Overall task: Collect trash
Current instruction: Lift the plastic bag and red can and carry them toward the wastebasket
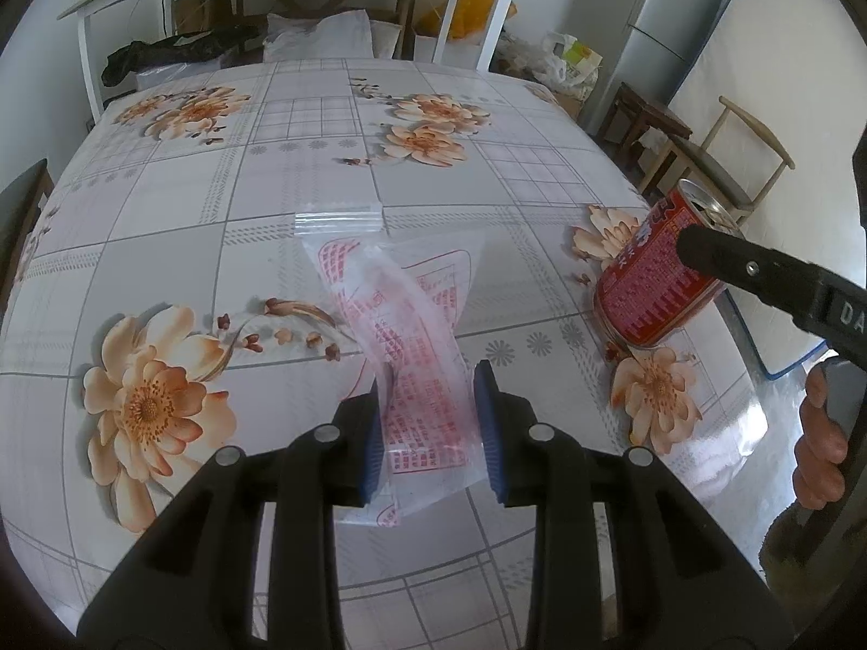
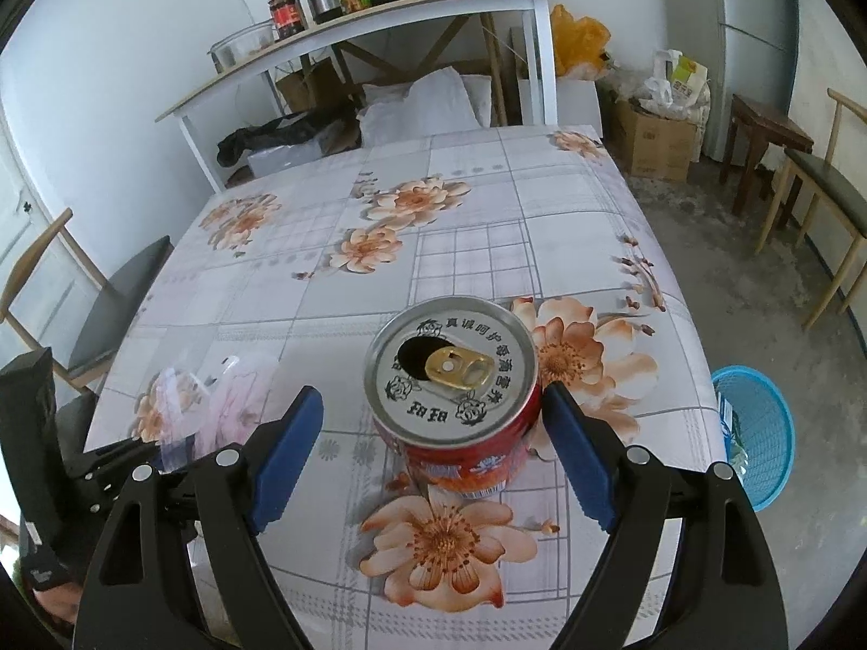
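A clear plastic bag with red print (image 1: 412,379) sits crumpled between the blue pads of my left gripper (image 1: 428,379), which is shut on it; the bag's zip end reaches out over the flowered tablecloth (image 1: 217,189). A red drink can (image 2: 455,374) with an opened pull-tab top stands upright near the table's right edge. My right gripper (image 2: 431,395) straddles the can with its jaws wide. The left pad stands clear of the can and the right pad is close beside its rim. In the left wrist view the can (image 1: 650,292) shows at the right behind a black finger (image 1: 710,260) of the right gripper.
A blue mesh basket (image 2: 758,433) stands on the floor beside the table's right edge. Chairs stand on the left (image 2: 108,303) and the right (image 2: 834,184). Behind the table is a white shelf table (image 2: 379,16) with jars and a cooker, and bags and boxes lie below it.
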